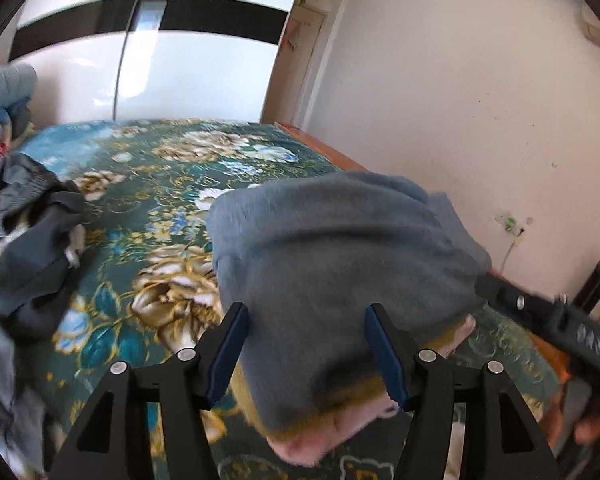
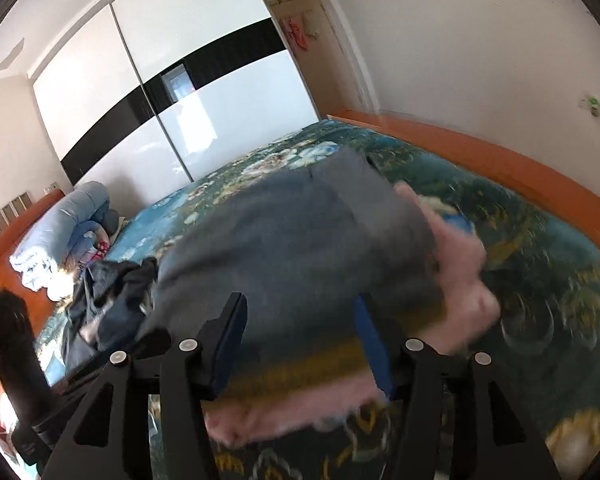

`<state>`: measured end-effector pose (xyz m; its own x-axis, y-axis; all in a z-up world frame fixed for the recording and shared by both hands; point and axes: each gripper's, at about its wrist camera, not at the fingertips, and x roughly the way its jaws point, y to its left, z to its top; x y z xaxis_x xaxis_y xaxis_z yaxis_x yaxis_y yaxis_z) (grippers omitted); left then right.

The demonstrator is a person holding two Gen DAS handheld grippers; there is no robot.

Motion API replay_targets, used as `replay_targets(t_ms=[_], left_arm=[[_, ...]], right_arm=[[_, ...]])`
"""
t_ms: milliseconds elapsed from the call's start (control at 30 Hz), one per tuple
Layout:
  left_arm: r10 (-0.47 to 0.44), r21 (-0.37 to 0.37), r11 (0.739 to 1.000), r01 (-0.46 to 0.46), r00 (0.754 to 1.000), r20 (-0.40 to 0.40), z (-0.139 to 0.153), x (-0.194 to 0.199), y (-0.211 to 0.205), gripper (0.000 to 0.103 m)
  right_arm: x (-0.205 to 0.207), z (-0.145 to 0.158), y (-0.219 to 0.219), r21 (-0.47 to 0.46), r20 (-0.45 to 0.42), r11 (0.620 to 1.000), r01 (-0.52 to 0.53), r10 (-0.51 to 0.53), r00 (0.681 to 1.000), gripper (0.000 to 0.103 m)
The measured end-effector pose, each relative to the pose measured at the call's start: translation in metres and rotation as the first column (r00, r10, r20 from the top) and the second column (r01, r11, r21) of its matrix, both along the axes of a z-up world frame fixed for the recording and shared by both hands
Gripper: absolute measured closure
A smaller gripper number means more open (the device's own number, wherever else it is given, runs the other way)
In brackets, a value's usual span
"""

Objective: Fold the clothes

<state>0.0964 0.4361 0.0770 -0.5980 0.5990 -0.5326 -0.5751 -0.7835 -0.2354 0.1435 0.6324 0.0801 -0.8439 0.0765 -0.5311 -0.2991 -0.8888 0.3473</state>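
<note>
A folded grey-blue fleece garment [image 1: 340, 264] with a yellow band and pink edge lies on the floral bedspread [image 1: 148, 184]. My left gripper [image 1: 306, 354] is open, its fingers standing on either side of the garment's near end. My right gripper [image 2: 302, 344] is open too, its jaws straddling the same garment [image 2: 292, 240] near the yellow and pink edge. The right gripper's black body [image 1: 540, 316] shows at the right of the left wrist view; the left one [image 2: 16, 360] shows at the left of the right wrist view. Both views are motion-blurred.
A heap of dark clothes [image 1: 32, 240] lies on the bed at the left, also in the right wrist view [image 2: 108, 296]. Rolled light-blue bedding [image 2: 60, 232] sits by the orange headboard [image 2: 4, 256]. A white wardrobe [image 2: 180, 80] stands beyond the bed; a white wall [image 1: 480, 100] runs at the right.
</note>
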Motion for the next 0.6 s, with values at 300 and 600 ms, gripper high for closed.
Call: replay_targets(t_ms=[300,600], left_arm=[[0.102,-0.031,0.994,-0.103,0.994,-0.034,-0.02,0.037,-0.008,0.02],[0.181,-0.071,0.98,-0.184,0.982,-0.05,-0.023,0.047,0.0,0.0]], right_arm=[[0.049,-0.033,-0.027,0.063,0.013,0.994,0.092,-0.093,0.996,0.023],[0.06,-0.031,-0.036,0.119,-0.019,0.99,0.077,-0.076,0.997,0.005]])
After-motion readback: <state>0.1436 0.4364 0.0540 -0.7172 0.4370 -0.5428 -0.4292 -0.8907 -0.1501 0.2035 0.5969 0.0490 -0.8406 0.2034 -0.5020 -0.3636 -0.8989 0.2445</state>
